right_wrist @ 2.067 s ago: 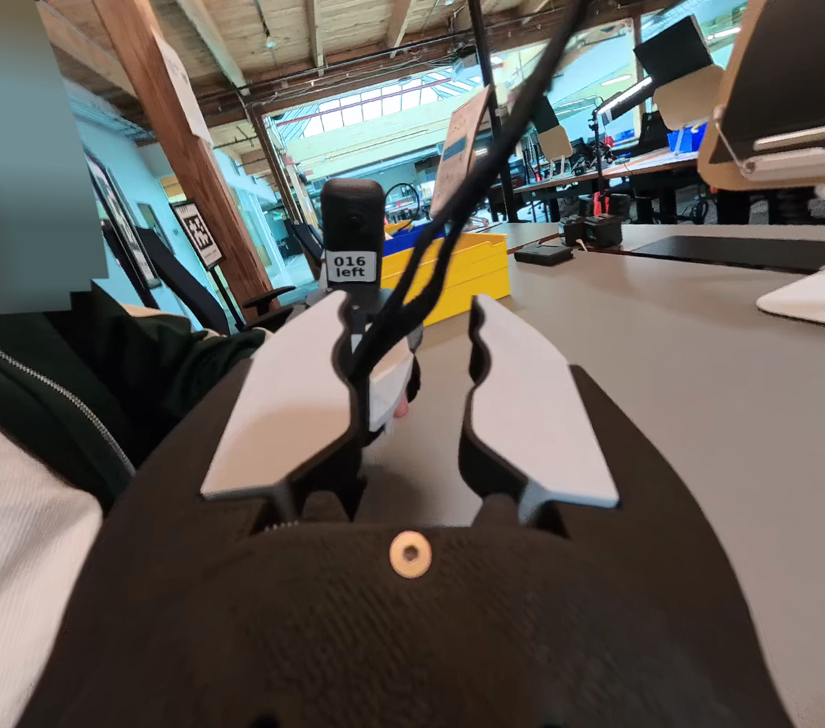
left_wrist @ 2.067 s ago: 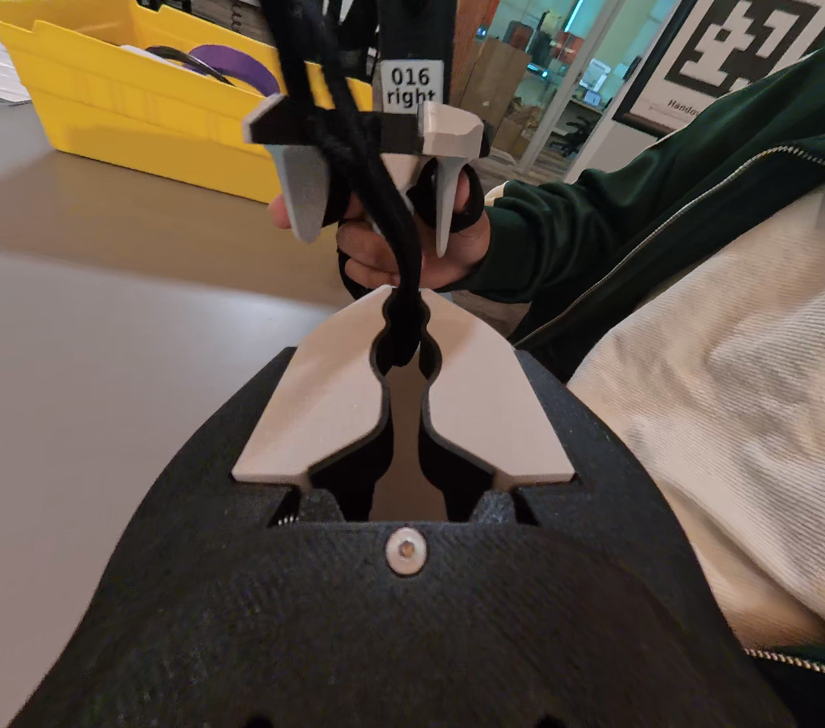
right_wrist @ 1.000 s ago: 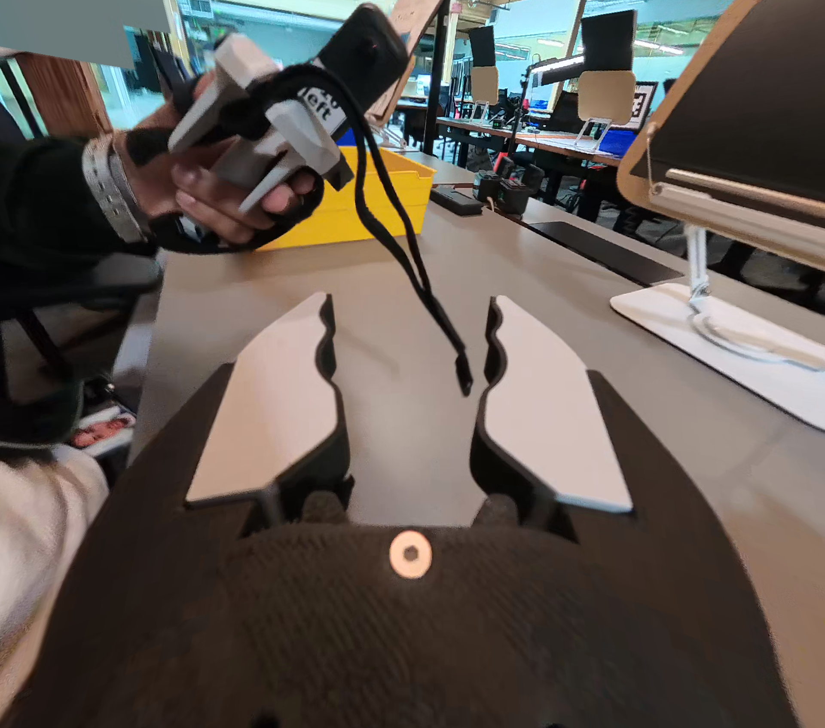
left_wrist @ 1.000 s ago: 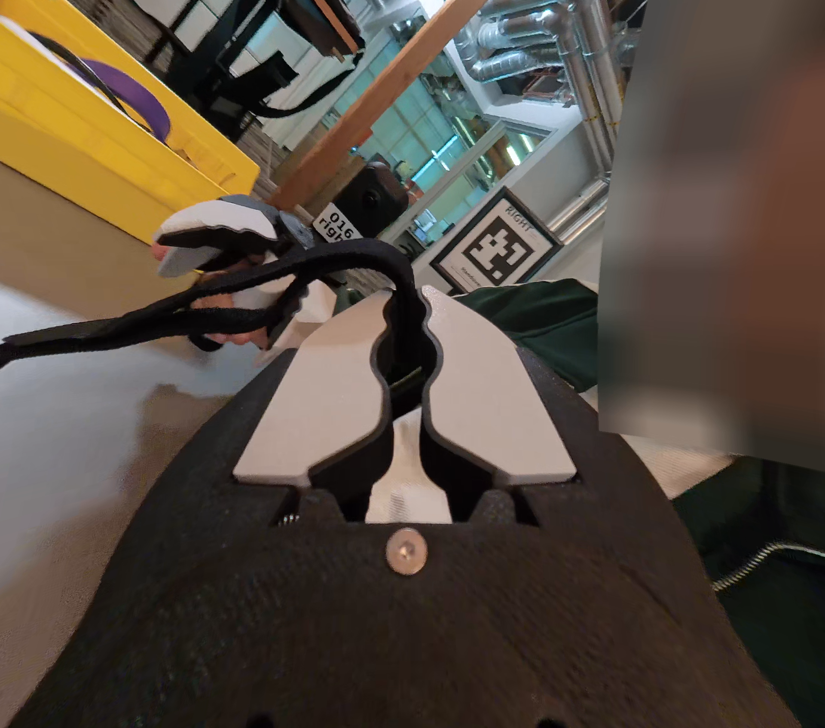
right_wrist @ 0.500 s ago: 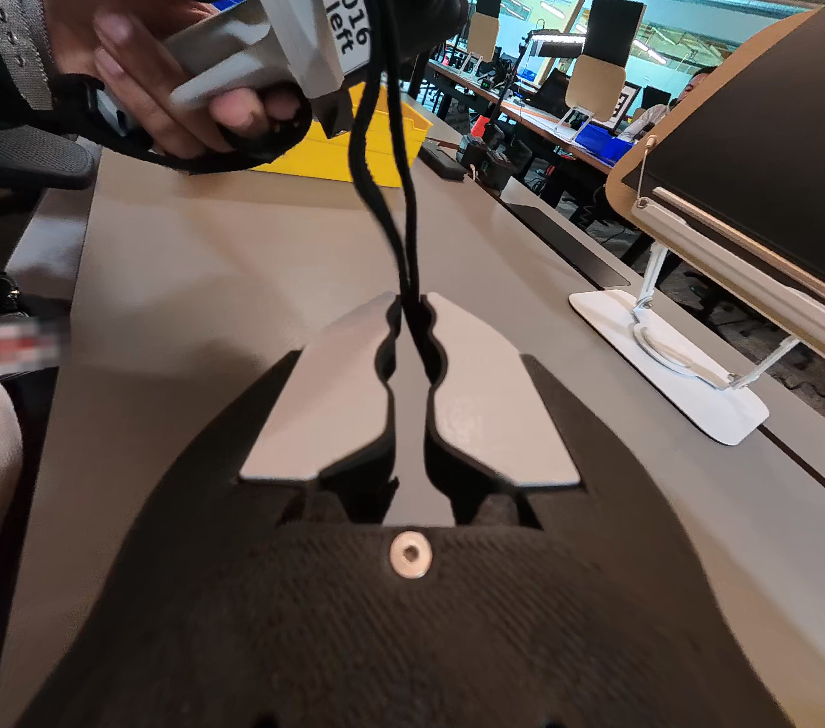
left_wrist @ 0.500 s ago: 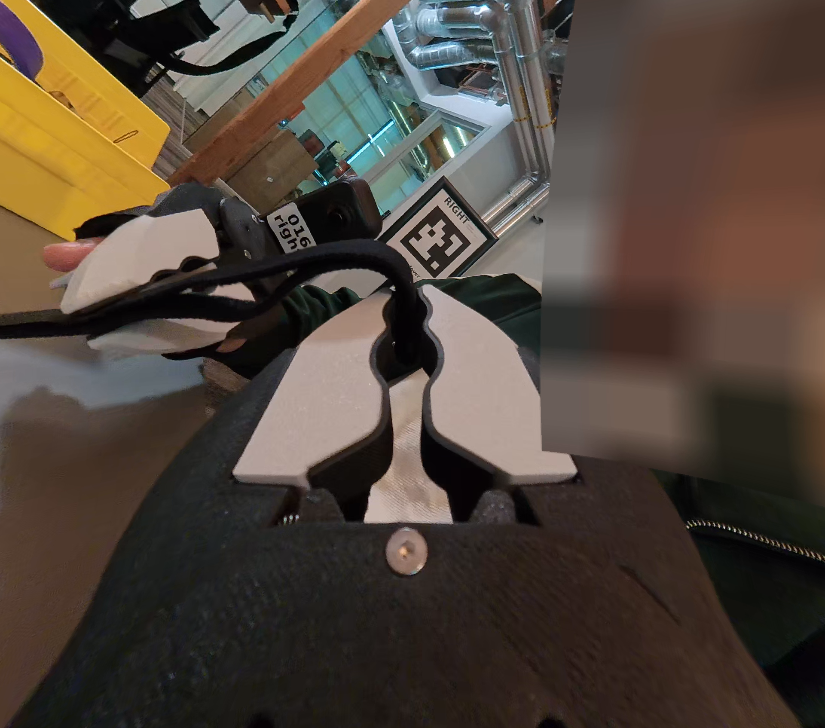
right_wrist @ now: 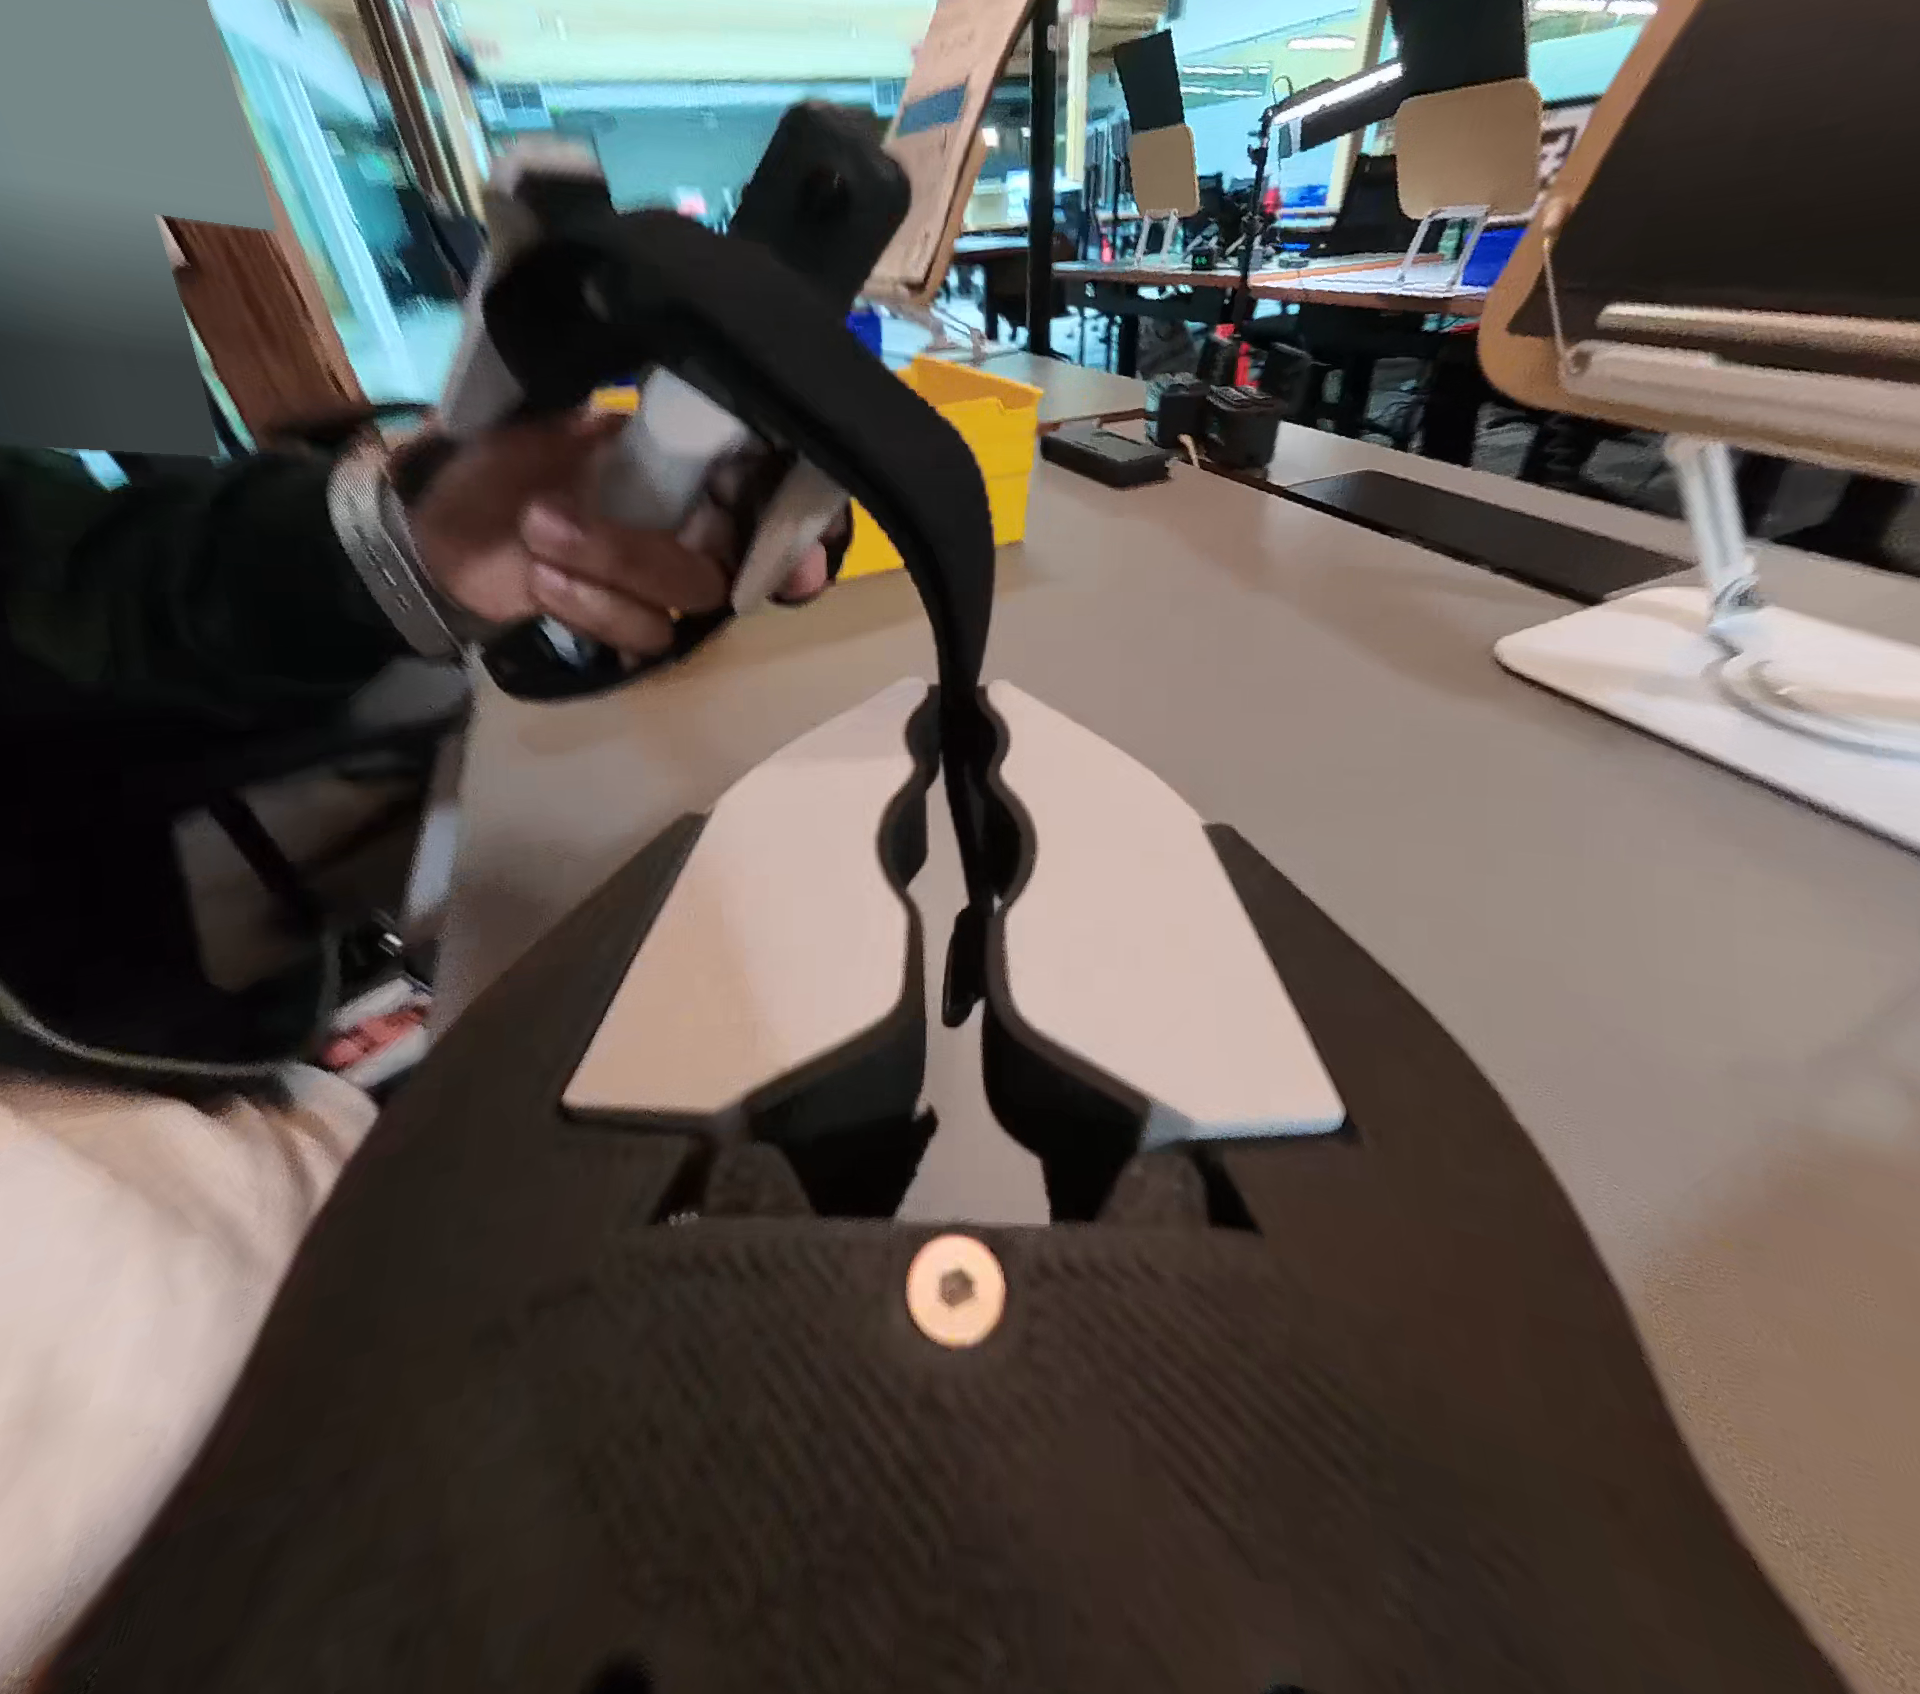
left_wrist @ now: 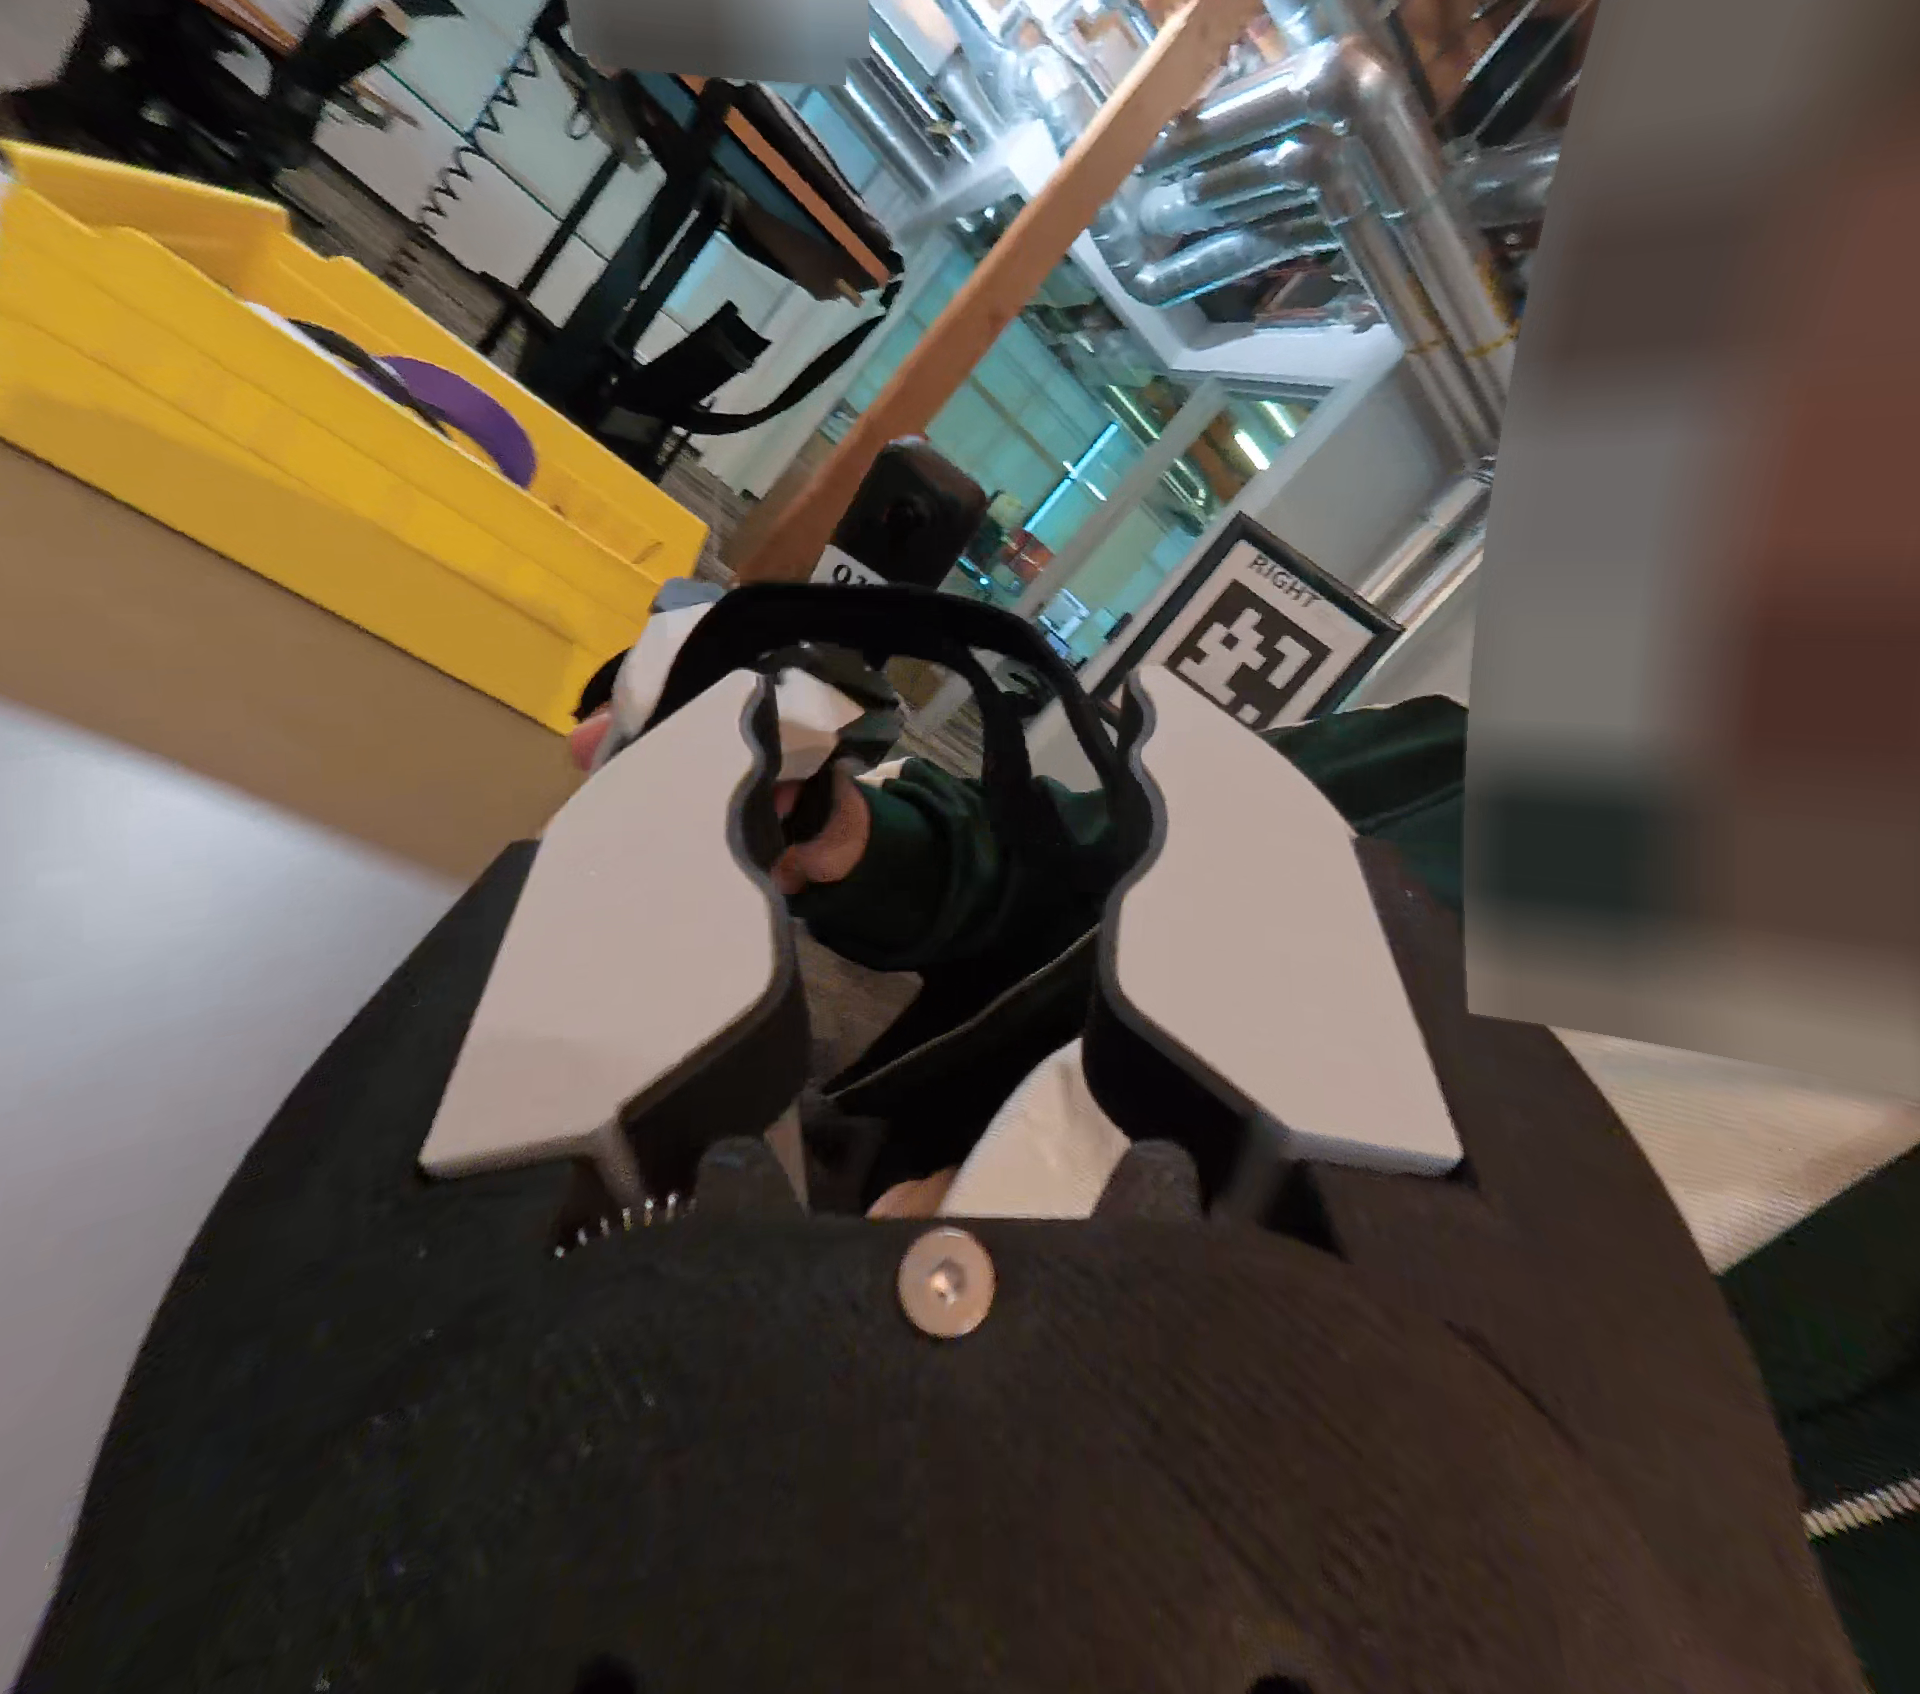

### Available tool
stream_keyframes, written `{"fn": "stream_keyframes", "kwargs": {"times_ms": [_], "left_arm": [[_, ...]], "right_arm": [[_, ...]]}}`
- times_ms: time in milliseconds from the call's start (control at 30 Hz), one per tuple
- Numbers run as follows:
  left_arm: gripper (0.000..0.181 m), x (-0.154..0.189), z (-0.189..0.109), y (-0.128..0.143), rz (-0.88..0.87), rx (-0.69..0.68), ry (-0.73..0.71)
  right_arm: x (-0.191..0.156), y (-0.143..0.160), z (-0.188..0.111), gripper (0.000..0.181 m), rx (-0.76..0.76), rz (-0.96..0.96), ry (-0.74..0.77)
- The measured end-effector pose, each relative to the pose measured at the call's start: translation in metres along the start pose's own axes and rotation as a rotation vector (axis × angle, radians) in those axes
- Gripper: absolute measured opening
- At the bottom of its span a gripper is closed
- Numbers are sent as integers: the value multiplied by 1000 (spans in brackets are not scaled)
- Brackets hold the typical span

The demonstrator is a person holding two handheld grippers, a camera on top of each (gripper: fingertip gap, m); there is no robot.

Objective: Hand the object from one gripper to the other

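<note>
The object is a black strap (right_wrist: 940,501), a soft loop. My right gripper (right_wrist: 956,699) is shut on its lower end, and the strap rises from the fingers and bends left to my left gripper (right_wrist: 644,418), which is blurred and held in a hand. In the left wrist view my left gripper (left_wrist: 945,709) is open, fingers well apart, and the strap (left_wrist: 883,600) arches across just beyond its fingertips. The right gripper (left_wrist: 805,714) faces me there and pinches the strap. I cannot tell whether the strap touches the left fingers.
A yellow bin (left_wrist: 312,418) with a purple item (left_wrist: 468,408) stands on the table, and also shows in the right wrist view (right_wrist: 987,418). The grey-brown table (right_wrist: 1351,761) carries a white-based stand (right_wrist: 1714,668) with a panel at right. A person's dark-sleeved arm (left_wrist: 935,865) lies behind.
</note>
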State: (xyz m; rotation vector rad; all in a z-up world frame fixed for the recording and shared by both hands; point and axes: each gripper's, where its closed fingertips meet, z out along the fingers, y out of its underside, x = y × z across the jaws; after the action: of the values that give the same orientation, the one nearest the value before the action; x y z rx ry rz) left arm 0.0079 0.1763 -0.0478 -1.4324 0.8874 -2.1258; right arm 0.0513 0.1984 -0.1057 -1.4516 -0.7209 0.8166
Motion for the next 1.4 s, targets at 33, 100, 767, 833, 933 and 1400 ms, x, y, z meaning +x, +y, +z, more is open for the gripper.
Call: {"fn": "stream_keyframes", "kwargs": {"times_ms": [33, 100, 767, 833, 933, 1400], "left_arm": [[63, -6, -2, 2, 1, -2, -15], [64, -18, -5, 6, 2, -5, -40], [6, -55, 20, 85, 240, -302, -185], [5, -56, 20, 86, 241, -313, -192], [4, -53, 20, 84, 231, -302, -183], [4, -42, 4, 44, 254, -142, -172]], "right_arm": [[2, -3, -2, 5, 26, 58, -13], [4, -8, -5, 5, 79, 156, -53], [-31, -19, -1, 5, 159, 276, -270], [-31, -17, 0, 7, 156, 277, -274], [-28, -15, 2, 24, 148, 275, -258], [1, -14, -3, 53, 228, 588, -249]]}}
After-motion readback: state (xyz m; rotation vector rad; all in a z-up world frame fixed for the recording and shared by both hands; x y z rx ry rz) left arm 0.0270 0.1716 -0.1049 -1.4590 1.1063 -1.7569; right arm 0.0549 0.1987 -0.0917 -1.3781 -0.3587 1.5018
